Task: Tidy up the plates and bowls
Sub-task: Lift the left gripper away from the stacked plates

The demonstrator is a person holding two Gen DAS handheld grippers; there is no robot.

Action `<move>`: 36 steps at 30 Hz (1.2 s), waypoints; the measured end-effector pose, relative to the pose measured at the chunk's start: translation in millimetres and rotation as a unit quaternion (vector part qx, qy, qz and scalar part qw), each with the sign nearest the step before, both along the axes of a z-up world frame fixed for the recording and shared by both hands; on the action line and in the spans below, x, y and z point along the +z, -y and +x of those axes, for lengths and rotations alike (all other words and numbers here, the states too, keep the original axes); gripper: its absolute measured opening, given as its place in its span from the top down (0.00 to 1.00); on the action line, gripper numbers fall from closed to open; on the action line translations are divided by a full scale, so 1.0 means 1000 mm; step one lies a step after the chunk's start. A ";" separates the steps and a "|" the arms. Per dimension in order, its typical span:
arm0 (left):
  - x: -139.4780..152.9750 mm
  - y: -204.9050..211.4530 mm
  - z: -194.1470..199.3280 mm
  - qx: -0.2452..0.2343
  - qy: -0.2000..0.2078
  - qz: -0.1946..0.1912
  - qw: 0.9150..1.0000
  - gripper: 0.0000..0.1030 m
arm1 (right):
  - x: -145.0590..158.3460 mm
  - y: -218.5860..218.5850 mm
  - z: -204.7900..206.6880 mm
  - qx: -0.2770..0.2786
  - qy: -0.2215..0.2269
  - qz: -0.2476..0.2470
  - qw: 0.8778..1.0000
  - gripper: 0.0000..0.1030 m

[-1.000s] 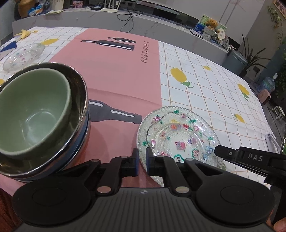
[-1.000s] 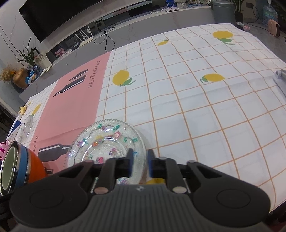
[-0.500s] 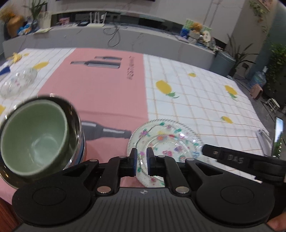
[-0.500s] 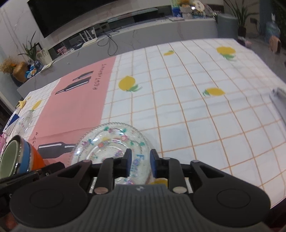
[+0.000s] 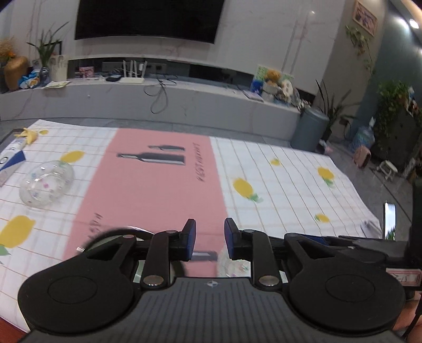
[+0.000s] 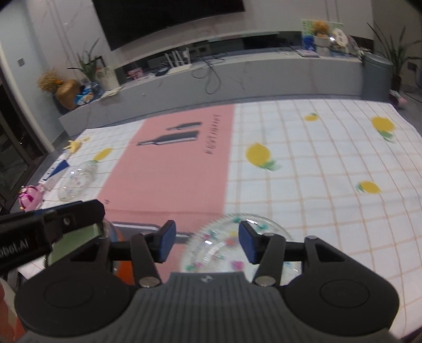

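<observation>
Both our grippers have lifted and opened, left gripper (image 5: 207,242) and right gripper (image 6: 208,244) holding nothing; we should approach the far glass plate (image 5: 46,186) low, gripping its rim.

Lemon-print tablecloth (image 5: 290,184) with pink panel (image 5: 158,184); TV (image 5: 147,18) on wall; grey bin (image 5: 310,129) beyond.

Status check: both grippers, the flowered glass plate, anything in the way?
Left gripper open, empty. Right gripper open, empty, above flowered glass plate. Plate flat on tablecloth. Stacked bowls to its left; nothing blocking.
</observation>
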State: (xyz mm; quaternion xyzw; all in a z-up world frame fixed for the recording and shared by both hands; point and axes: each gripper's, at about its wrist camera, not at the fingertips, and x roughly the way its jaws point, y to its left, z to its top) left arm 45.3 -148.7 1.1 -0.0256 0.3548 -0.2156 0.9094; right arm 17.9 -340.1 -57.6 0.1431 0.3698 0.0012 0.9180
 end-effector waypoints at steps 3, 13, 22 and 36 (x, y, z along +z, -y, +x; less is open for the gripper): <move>0.003 -0.024 0.012 0.020 0.005 -0.005 1.000 0.74 | 0.009 -0.017 0.009 0.006 0.015 -0.011 1.000 0.30; 0.005 -0.083 0.044 0.055 0.039 0.034 0.997 0.67 | 0.025 -0.074 0.053 0.027 0.030 -0.035 0.999 0.23; -0.004 -0.142 0.087 0.091 0.021 0.022 0.995 0.55 | 0.028 -0.115 0.106 0.045 0.016 -0.011 0.999 0.24; -0.044 -0.233 0.178 0.145 -0.029 -0.021 0.989 0.51 | -0.008 -0.168 0.228 0.069 -0.087 0.076 0.991 0.33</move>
